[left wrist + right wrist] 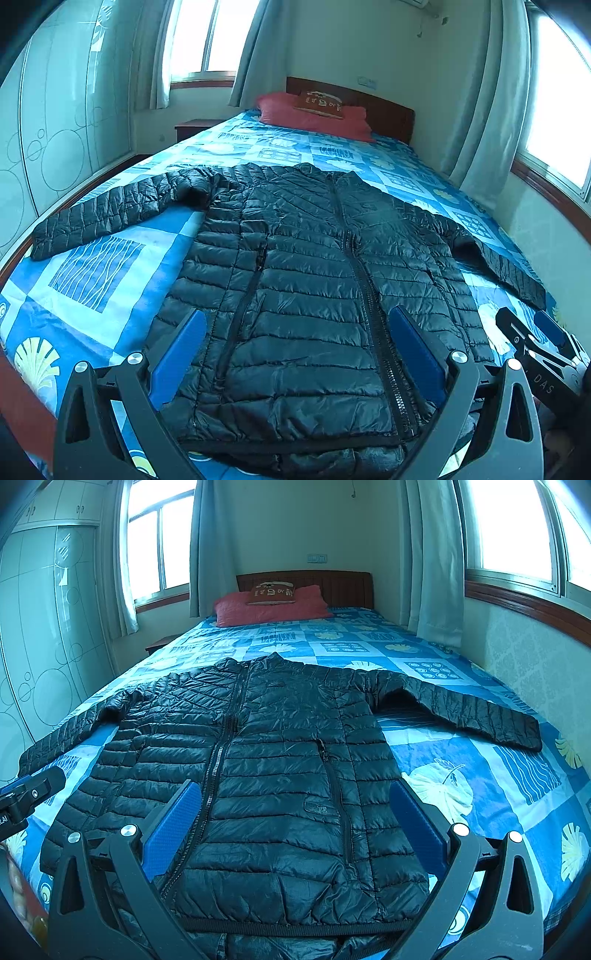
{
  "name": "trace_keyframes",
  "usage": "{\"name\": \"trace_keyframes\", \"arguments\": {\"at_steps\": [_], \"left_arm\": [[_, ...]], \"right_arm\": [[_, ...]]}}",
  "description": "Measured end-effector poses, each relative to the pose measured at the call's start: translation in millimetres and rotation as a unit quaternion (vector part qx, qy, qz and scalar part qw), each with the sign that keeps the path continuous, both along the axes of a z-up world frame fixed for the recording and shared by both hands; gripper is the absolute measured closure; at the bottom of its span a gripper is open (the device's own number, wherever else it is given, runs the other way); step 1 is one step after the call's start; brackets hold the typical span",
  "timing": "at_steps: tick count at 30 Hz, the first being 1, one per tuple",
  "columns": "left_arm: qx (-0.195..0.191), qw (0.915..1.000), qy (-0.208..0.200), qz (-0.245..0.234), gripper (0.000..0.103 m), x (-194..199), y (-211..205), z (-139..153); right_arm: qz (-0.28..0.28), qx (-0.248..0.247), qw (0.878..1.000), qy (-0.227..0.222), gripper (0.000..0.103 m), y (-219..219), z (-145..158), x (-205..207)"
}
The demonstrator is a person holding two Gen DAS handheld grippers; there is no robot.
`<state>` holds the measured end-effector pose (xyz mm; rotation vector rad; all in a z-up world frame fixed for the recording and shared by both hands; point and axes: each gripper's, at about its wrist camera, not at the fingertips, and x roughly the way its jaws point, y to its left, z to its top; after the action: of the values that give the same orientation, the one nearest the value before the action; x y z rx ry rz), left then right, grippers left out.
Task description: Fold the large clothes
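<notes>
Black quilted jacket [306,266] lies flat, zipped, sleeves spread, on the blue patterned bed [110,266]. Left hand-held gripper [295,350] and right hand-held gripper [295,823] hover released over its hem, which their frames partly hide.

The jacket [306,280] hem runs under the left gripper [295,354] frame and off the near edge in the left wrist view; in the right wrist view the right gripper [295,823] frame covers it likewise. The small cushion [272,592] at the far end carries markings too small to read. The left sleeve cuff [27,757] is perhaps partly hidden behind the other gripper's tip.
</notes>
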<state>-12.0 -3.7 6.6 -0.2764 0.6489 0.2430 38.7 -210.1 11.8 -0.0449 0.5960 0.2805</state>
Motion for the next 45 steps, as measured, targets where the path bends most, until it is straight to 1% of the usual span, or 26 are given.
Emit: {"name": "trace_keyframes", "arguments": {"at_steps": [35,45], "left_arm": [[0.001,1.0000,0.000,0.000,0.005,-2.0,0.8,-0.9],[0.008,1.0000,-0.004,0.001,0.005,-6.5,5.5,1.9]], "right_arm": [[0.000,-0.002,1.000,0.000,0.002,0.5,-2.5,-1.7],[0.000,-0.002,1.000,-0.001,0.002,0.1,-3.8,-2.7]]}}
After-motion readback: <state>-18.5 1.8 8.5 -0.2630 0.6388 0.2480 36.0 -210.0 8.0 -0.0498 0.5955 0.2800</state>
